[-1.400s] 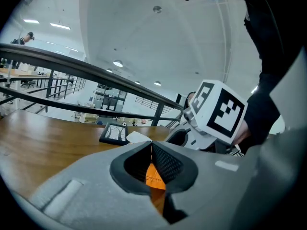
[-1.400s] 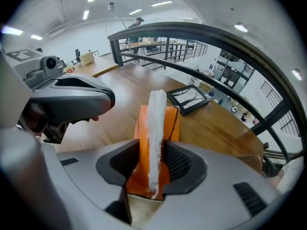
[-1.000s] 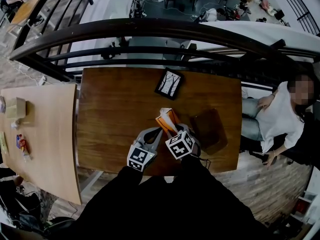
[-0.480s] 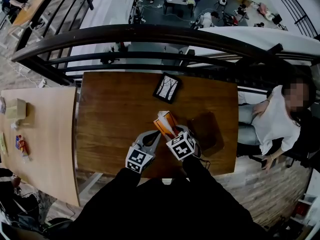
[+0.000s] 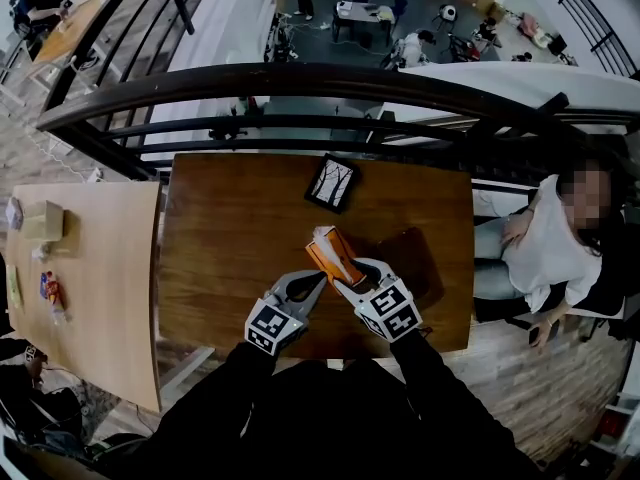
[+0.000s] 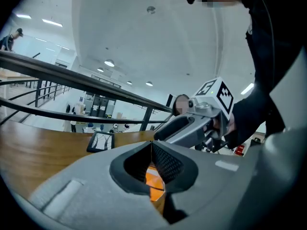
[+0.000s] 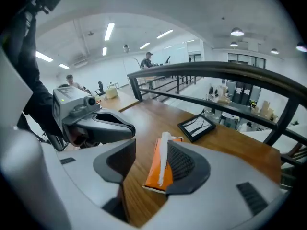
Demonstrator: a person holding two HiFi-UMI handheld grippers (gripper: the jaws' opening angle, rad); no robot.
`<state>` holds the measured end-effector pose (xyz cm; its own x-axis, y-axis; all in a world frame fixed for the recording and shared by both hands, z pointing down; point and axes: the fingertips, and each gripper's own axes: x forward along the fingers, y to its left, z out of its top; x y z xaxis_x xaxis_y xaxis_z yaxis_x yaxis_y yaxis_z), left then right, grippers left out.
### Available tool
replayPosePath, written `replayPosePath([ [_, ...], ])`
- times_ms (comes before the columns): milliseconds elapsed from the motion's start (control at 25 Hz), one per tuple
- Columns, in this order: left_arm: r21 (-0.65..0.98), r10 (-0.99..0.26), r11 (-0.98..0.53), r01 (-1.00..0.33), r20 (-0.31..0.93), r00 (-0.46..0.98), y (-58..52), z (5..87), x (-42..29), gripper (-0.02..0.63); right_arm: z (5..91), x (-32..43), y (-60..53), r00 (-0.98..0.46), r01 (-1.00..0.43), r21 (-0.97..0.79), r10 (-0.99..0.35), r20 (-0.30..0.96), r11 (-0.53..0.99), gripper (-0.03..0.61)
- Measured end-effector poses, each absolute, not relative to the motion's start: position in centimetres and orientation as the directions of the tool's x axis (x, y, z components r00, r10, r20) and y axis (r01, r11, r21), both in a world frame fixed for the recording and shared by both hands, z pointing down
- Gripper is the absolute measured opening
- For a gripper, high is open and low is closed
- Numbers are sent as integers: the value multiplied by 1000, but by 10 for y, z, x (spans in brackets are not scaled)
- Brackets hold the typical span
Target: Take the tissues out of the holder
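Note:
An orange tissue pack [image 5: 335, 258] with a white tissue [image 5: 322, 234] sticking out of its far end is tilted over the brown table [image 5: 230, 238]. My left gripper [image 5: 320, 279] comes in from the lower left, and its pads pinch the pack's near corner [image 6: 154, 186]. My right gripper [image 5: 345, 273] has just been opening. In the right gripper view the pack [image 7: 156, 169] lies between its jaws [image 7: 151, 147]; the tissue [image 7: 164, 157] is against the right pad and the left pad is clear of it. A flat dark brown holder [image 5: 415, 258] lies just to the right.
A black picture frame [image 5: 333, 182] lies at the table's far side, in front of a dark railing [image 5: 300, 68]. A person in white [image 5: 550, 248] sits at the right. A lighter table [image 5: 80, 268] with small items stands at the left.
The right gripper has drawn back toward the lower right, and its jaws stand wider around the pack. The left gripper has shifted slightly, still at the pack's near corner.

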<state>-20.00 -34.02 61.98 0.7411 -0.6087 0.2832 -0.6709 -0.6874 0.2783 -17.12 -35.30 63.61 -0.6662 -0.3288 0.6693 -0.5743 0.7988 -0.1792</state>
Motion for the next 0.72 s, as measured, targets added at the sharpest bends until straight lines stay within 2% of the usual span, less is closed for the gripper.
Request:
replayPosePath([
  [160,274,-596,-711,-648,255,762,-329,588,-189,9,600,-161,-338,-753,-535,-190,-363,548,823,198],
  [560,221,-583,-754,-619,208,785,-289,520,-152,9,528,-124,-298,-839,-526,-247,-448,310,814,17],
  [720,211,-580,-761,-613,201,790,-280,503,-139,8,503,-108,-289,-851,-513,-219,-459,257,830,5],
])
